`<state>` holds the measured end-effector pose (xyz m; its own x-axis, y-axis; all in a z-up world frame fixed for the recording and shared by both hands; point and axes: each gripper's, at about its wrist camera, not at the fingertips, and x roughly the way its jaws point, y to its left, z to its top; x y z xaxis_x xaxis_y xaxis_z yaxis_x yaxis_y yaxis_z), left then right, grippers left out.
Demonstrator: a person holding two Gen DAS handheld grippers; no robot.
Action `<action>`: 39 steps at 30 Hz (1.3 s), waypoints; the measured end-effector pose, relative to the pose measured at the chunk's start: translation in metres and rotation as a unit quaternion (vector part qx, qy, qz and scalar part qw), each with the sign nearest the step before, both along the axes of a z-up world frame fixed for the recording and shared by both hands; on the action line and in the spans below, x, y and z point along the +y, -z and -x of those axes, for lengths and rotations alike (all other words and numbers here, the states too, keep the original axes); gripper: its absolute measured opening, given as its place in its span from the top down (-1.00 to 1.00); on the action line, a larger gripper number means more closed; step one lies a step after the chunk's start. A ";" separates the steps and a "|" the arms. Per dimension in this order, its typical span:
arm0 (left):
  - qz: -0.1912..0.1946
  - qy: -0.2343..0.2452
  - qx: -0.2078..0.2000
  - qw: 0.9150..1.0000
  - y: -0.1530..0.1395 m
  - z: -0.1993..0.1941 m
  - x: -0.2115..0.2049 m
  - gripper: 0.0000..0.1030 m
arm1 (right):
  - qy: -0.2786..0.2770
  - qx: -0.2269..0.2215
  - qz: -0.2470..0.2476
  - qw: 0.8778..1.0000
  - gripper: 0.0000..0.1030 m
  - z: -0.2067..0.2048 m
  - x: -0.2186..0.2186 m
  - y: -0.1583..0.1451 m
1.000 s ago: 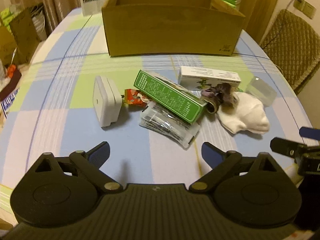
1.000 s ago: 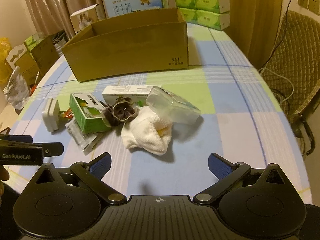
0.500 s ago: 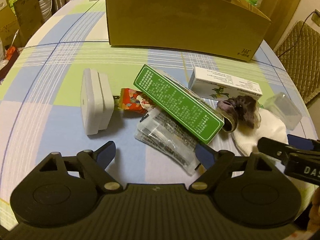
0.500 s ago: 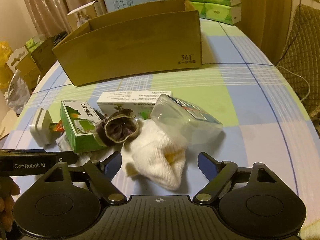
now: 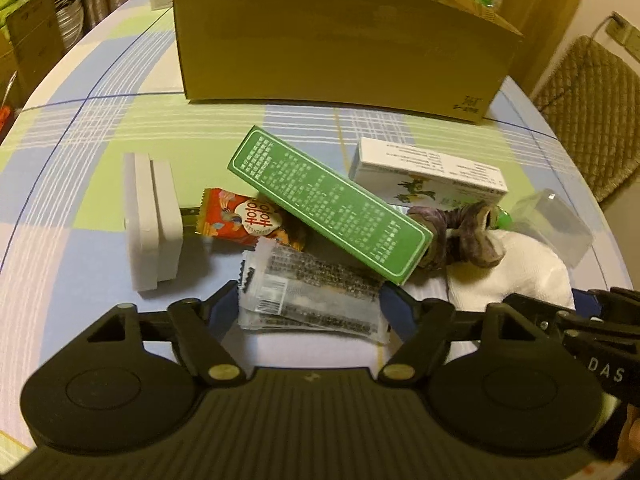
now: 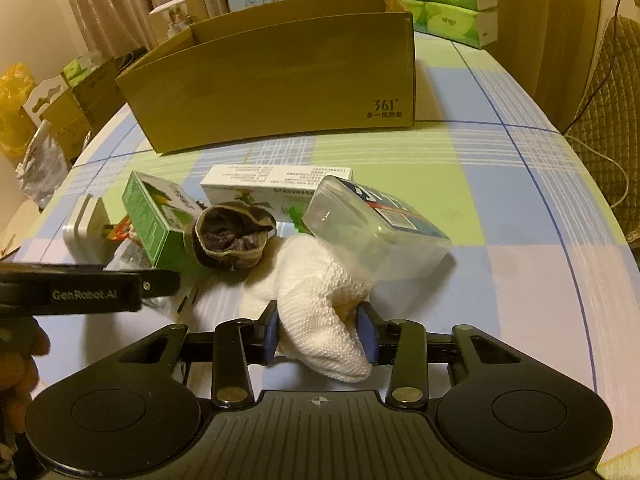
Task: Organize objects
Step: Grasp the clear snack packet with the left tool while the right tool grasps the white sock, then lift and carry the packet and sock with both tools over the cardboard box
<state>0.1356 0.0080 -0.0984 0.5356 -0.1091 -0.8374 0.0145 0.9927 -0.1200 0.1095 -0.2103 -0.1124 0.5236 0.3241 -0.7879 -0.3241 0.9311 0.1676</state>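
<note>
Looking down my right gripper (image 6: pixel 320 336), I saw its blue pads pressing on both sides of the white sock (image 6: pixel 320 300), and the jaws were closing on it; the sock lay on the checked tablecloth (image 6: pixel 500 216), with its far end touching the clear plastic box (image 6: pixel 380 236) and the dark rolled sock (image 6: pixel 232 240). My left gripper (image 5: pixel 310 304) had its jaws about half wide and closing around the clear packet (image 5: pixel 312 300); the packet sat between the blue pads, but I could not tell if they were touching it yet. On top of the packet's far edge leaned the green box (image 5: pixel 328 204), tilted; under its left end poked out the red candy wrapper (image 5: pixel 244 220); just beside that stood the white adapter (image 5: pixel 152 216) on its edge. Behind the dark sock lay the white box (image 5: pixel 428 172). Further back, well apart from the pile, sat the big cardboard box (image 5: pixel 340 48), open at the top; I could not see what was inside. From the right view, a hand (image 6: pixel 20 368) held the left tool at the picture's left edge.
</note>
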 end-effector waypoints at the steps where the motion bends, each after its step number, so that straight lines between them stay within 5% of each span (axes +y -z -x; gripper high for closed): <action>1: 0.000 0.011 0.001 1.000 -0.002 0.002 0.001 -0.30 | 0.000 0.001 0.001 1.000 0.28 0.002 -0.001 -0.001; 8: -0.014 0.072 0.014 0.997 -0.011 0.025 0.004 -0.15 | -0.004 0.006 0.010 1.000 0.28 0.019 -0.007 -0.004; 12: -0.055 0.096 -0.018 0.994 -0.014 0.028 0.002 -0.36 | -0.003 0.002 0.010 1.000 0.28 0.020 -0.007 -0.004; 17: -0.096 0.194 -0.050 0.975 -0.009 0.017 -0.015 -0.43 | -0.007 -0.003 0.013 1.000 0.20 0.020 -0.008 -0.004; 21: -0.115 0.264 -0.047 0.956 0.002 0.012 -0.029 -0.51 | 0.004 -0.007 0.017 1.000 -0.11 0.019 -0.013 -0.004; 28: -0.107 0.254 0.000 0.961 0.002 0.027 -0.034 -0.07 | 0.006 -0.002 0.004 1.000 -0.13 0.019 -0.018 -0.006; 34: -0.097 0.234 -0.006 0.967 0.003 0.030 -0.036 -0.04 | 0.011 0.009 -0.011 1.000 -0.13 0.015 -0.022 -0.004; 39: -0.073 0.227 -0.009 0.971 0.005 0.020 -0.039 0.35 | -0.003 0.015 -0.016 1.000 -0.13 0.011 -0.020 0.000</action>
